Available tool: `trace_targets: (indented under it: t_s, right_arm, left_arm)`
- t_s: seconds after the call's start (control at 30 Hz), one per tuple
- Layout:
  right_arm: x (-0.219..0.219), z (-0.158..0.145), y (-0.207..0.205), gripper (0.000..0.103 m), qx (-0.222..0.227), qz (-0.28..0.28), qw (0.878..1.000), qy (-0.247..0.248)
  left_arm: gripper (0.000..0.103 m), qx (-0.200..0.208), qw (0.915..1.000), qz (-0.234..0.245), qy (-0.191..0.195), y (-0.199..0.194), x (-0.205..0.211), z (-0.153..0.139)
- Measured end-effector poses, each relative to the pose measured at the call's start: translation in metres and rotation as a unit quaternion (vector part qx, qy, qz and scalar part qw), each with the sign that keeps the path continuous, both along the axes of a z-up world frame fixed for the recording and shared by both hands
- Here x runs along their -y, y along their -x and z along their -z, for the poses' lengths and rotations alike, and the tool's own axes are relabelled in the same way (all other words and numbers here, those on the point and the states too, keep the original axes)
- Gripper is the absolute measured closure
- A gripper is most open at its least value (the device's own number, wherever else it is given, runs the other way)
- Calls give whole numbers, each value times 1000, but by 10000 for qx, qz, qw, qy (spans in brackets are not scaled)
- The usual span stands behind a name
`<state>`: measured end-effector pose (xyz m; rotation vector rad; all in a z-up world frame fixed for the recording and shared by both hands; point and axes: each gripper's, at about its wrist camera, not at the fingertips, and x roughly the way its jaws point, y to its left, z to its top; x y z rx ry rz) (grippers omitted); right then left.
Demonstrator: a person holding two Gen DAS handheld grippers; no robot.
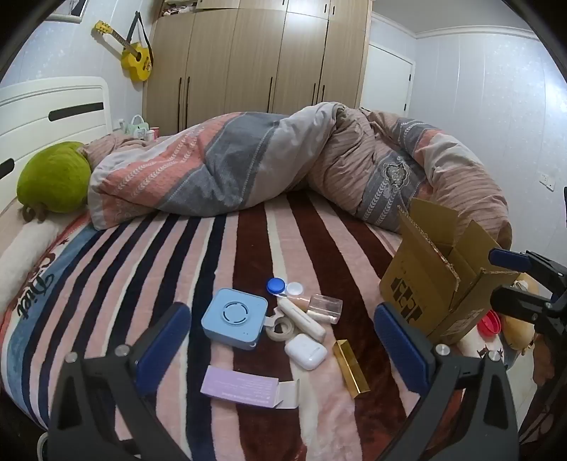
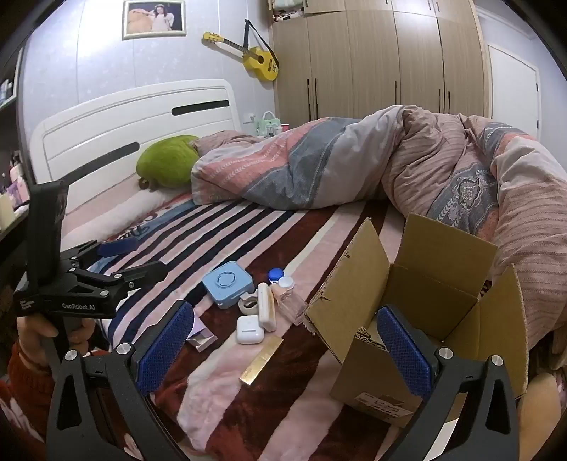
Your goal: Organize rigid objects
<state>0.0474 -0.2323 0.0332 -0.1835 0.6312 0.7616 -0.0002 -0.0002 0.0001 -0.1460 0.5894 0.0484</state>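
Between the blue pads of the left gripper [image 1: 281,340], jaws spread wide and holding nothing, lies a cluster of small items on the striped blanket [image 1: 149,255] of the bed. The right gripper [image 2: 285,342] is likewise released and empty; its right pad overlaps the near wall of the open cardboard box [image 2: 430,294], hiding part of the box's inside.

Cluster, left wrist view: blue square device [image 1: 234,318], tape roll [image 1: 280,329] touching its right side, cream oblong case [image 1: 301,318], white earbud case [image 1: 305,351], gold bar-shaped box [image 1: 351,365], lilac carton [image 1: 244,390] with an open end flap, clear bottle [image 1: 324,306] lying flat, blue-and-white twin-cup case [image 1: 283,288]. Contents of the clear bottle hard to make out.

Right wrist view: the lilac carton [image 2: 202,335] is mostly hidden behind the left pad. The box floor is only partly visible; contents cannot be told. The label on the box front is cut off by the jaw frame.

Only the left view shows a red round object [image 1: 490,322] beyond the box, partly hidden, identity unclear. Only the right view shows the person's hand [image 2: 42,331] on the left gripper's handle, and a framed picture [image 2: 155,18].

Both views: rumpled quilt [image 1: 248,163], green plush [image 1: 55,177], yellow guitar [image 1: 136,56], wardrobe [image 1: 255,60].
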Motion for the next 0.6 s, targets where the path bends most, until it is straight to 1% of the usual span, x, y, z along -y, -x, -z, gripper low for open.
trace_targets:
  t_s: [0.6]
  right_arm:
    - [0, 0, 0, 0, -3, 0, 10000, 6]
  left_arm:
    - [1, -23, 10000, -1, 10, 0, 0, 0]
